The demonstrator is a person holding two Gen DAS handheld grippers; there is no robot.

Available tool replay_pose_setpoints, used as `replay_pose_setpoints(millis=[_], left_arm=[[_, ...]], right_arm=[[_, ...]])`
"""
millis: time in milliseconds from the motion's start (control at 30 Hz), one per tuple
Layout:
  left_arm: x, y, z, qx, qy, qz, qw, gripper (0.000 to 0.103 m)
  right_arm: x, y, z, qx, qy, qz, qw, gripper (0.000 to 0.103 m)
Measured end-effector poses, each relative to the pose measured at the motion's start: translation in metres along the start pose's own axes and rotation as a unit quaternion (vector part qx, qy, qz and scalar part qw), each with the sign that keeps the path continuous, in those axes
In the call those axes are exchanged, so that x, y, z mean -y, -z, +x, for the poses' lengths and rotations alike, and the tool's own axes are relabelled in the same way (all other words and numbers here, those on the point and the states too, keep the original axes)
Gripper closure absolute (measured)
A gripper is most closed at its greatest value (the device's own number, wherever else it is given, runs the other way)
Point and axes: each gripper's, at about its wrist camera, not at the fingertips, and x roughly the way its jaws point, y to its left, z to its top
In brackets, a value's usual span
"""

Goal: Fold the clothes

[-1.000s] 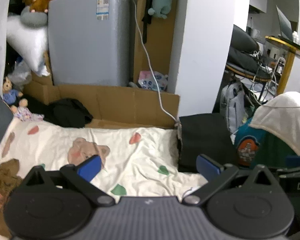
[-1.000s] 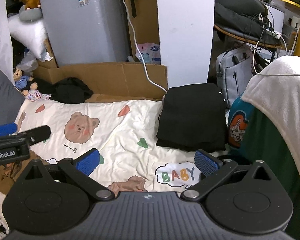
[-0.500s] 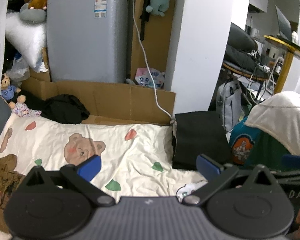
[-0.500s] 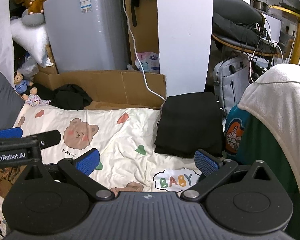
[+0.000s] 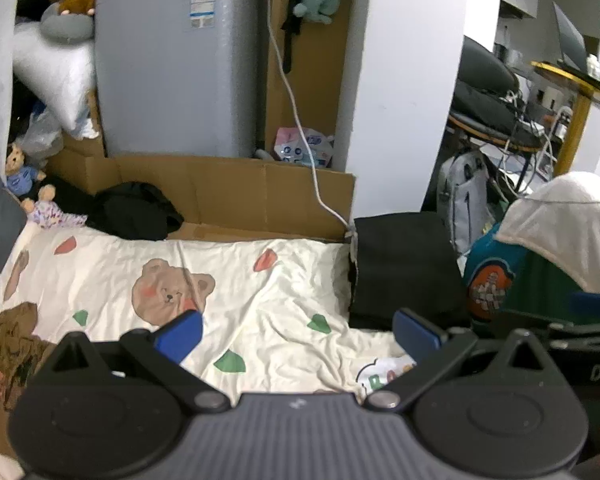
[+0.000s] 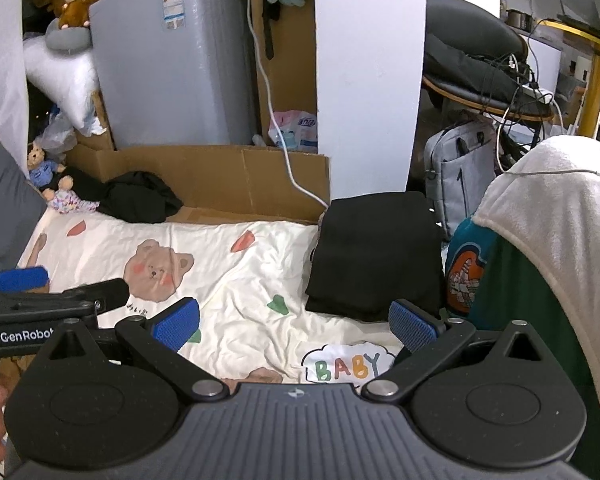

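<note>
A folded black garment (image 5: pixel 404 268) (image 6: pixel 374 252) lies at the right edge of the cream bear-print sheet (image 5: pixel 260 292) (image 6: pixel 236 276). A crumpled black garment (image 5: pixel 136 210) (image 6: pixel 140 196) sits at the sheet's far left by the cardboard. A brown patterned cloth (image 5: pixel 8 344) lies at the near left. My left gripper (image 5: pixel 296 332) is open above the sheet with nothing between its blue pads. My right gripper (image 6: pixel 294 322) is open too, over the "BABY" print (image 6: pixel 346 364), just short of the folded garment. The left gripper's side also shows in the right wrist view.
A green, white and teal jacket pile (image 6: pixel 540 248) (image 5: pixel 548 248) rises at the right. Behind the sheet stand a cardboard wall (image 5: pixel 228 192), a grey appliance (image 5: pixel 180 60) and a white pillar (image 6: pixel 368 80). A white cable (image 6: pixel 284 148) runs down to the sheet. Soft toys (image 6: pixel 56 184) sit far left.
Both grippers have drawn back and up a little, so the sheet and the folded black garment show more fully. Both stayed open with nothing held.
</note>
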Motion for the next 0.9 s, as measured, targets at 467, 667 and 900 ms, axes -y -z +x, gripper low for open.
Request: replay_pose_setpoints(millis=[467, 667, 900], left_arm=[[-0.0001, 0.0029, -0.0002, 0.011, -0.015, 0.007, 0.9998, 0.000], [0.0024, 0.0033, -0.0001, 0.011, -0.008, 0.011, 0.9998, 0.000], [0.0054, 0.0050, 0.0001, 0.014, 0.004, 0.017, 0.9998, 0.000]], right_arm=[[-0.0004, 0.0029, 0.0017, -0.006, -0.002, -0.003, 1.000, 0.000], [-0.0003, 0.0025, 0.0012, -0.003, -0.001, -0.002, 1.000, 0.000], [-0.0024, 0.0047, 0.0028, -0.007, -0.001, -0.005, 1.000, 0.000]])
